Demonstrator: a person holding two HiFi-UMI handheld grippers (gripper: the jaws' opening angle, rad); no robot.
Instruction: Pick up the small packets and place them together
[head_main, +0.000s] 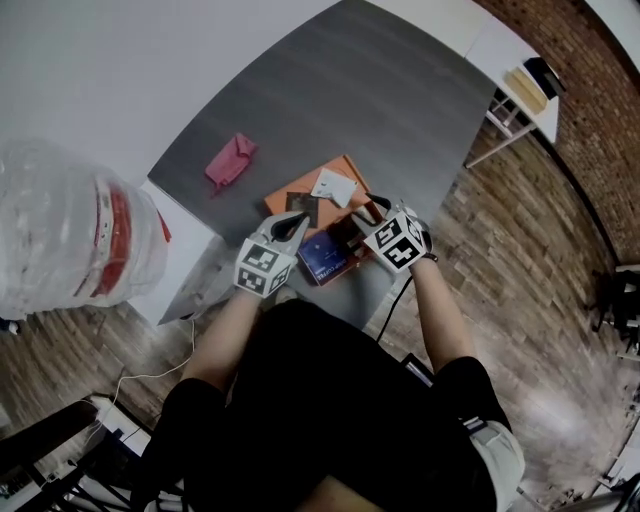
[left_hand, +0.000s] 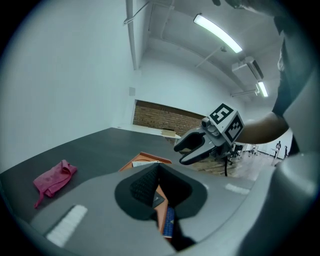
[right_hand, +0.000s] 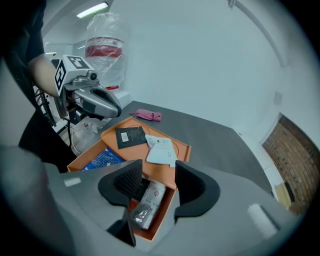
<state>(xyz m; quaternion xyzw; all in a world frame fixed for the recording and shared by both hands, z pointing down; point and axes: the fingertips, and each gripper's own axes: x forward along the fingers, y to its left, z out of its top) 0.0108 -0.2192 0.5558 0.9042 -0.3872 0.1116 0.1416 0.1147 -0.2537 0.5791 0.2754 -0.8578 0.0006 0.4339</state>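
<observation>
Left gripper (left_hand: 159, 187), jaws closed on nothing, and right gripper (right_hand: 157, 182), jaws wide apart, hover over a flat orange tray (right_hand: 135, 153); a glossy white-and-red packet (right_hand: 154, 195) lies below the right.

A dark grey table (head_main: 330, 90) is seen in the head view, stretched from the top centre of the frame down to its middle, where the near end is cut off from sight. It is stood on a wood-plank floor (head_main: 520, 250), shown at the right of the frame. Two things are laid directly on the tabletop. A crumpled pink cloth (head_main: 230, 160) is placed left of centre, close to the table's left edge. An orange tray (head_main: 298, 186) is set near the cloth but apart from it, at the frame's centre, turned cornerwise.
</observation>
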